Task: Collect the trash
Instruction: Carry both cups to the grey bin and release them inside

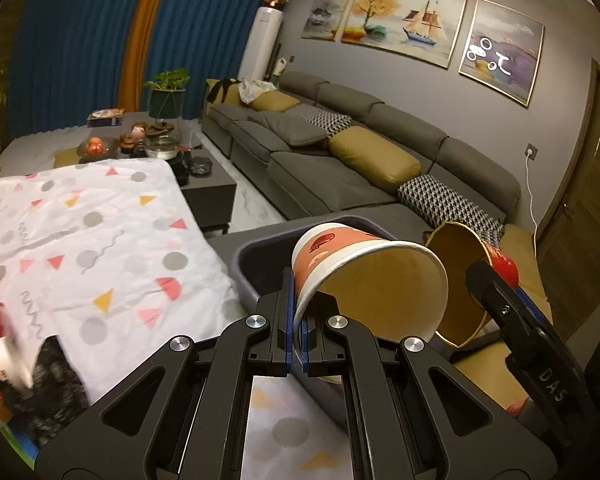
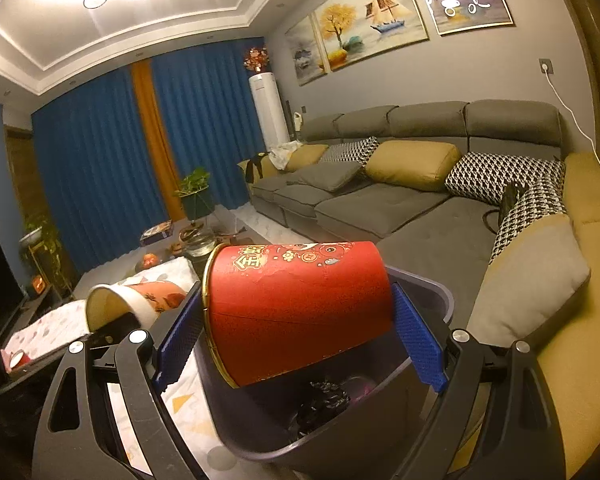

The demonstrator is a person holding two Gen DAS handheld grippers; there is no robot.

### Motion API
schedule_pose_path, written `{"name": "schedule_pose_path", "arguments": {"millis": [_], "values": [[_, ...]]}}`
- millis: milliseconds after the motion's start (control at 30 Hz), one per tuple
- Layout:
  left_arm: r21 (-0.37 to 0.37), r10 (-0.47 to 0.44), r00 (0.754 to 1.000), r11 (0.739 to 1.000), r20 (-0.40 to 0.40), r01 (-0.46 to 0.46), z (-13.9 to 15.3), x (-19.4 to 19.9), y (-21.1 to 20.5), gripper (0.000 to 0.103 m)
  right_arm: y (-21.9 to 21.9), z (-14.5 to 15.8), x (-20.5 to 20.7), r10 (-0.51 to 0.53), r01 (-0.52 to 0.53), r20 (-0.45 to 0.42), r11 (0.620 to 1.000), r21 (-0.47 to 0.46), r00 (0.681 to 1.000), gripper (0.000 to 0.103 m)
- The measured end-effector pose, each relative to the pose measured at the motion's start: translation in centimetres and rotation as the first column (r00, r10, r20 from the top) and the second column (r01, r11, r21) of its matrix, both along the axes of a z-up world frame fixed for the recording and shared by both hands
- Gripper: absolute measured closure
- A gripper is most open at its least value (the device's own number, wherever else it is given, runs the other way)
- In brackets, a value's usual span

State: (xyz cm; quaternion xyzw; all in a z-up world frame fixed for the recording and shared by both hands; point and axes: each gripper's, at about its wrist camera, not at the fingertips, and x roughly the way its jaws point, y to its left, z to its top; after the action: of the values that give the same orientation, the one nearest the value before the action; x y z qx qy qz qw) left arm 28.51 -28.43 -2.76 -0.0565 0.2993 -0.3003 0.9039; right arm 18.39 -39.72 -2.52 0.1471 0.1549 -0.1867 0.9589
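- Two paper cups held over one grey bin (image 2: 440,304).
- Left hand-held gripper (image 1: 299,344) pinches the white-rimmed cup (image 1: 364,276).
- Right hand-held gripper (image 2: 300,336) clamps the red cup (image 2: 300,304).

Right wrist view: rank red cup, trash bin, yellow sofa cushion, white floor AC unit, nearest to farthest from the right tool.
1. Red cup: held sideways between the right tool fingers.
2. Trash bin: directly below the cup.
3. Yellow sofa cushion: mid-sofa, upper right.
4. White floor AC unit: far corner beside the curtains.
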Motion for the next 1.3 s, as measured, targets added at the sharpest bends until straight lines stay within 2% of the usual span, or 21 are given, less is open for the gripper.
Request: {"name": "schedule_pose_path", "arguments": {"millis": [600, 967, 1033, 1100, 1200, 1300], "values": [[0.013, -0.061, 0.996, 0.998, -0.058, 0.062, -2.8, 2.8, -3.7, 0.101, -2.6, -1.1, 2.2, -0.017, 0.019, -0.038, 0.999, 0.047, 0.999, 0.017], [0.015, -0.070, 0.993, 0.997, -0.100, 0.071, -4.1, 3.9, -3.8, 0.101, -2.5, -1.8, 3.3, -0.021, 0.025, -0.066, 0.998, 0.056, 0.998, 0.017], [0.020, -0.062, 0.993, 0.998, -0.099, 0.065, -4.2, 4.0, -3.6, 0.092, -2.5, -1.9, 3.4, -0.021, 0.025, -0.070, 0.998, 0.058, 0.997, 0.017], [0.019, -0.050, 0.994, 0.998, -0.097, 0.052, -4.3, 4.0, -3.2, 0.065, -2.4, -2.0, 3.6, -0.024, 0.028, -0.075, 0.998, 0.058, 0.997, 0.017], [0.004, -0.012, 0.996, 1.000, -0.093, 0.012, -4.2, 4.1, -2.0, 0.043, -2.6, -2.4, 3.9, -0.020, 0.026, -0.082, 0.997, 0.069, 0.996, 0.016], [-0.023, 0.028, 0.995, 0.999, -0.097, -0.030, -3.9, 4.2, -0.6, 0.028, -2.3, -2.8, 4.3, -0.011, 0.017, -0.093, 0.997, 0.070, 0.996, 0.016]]}}
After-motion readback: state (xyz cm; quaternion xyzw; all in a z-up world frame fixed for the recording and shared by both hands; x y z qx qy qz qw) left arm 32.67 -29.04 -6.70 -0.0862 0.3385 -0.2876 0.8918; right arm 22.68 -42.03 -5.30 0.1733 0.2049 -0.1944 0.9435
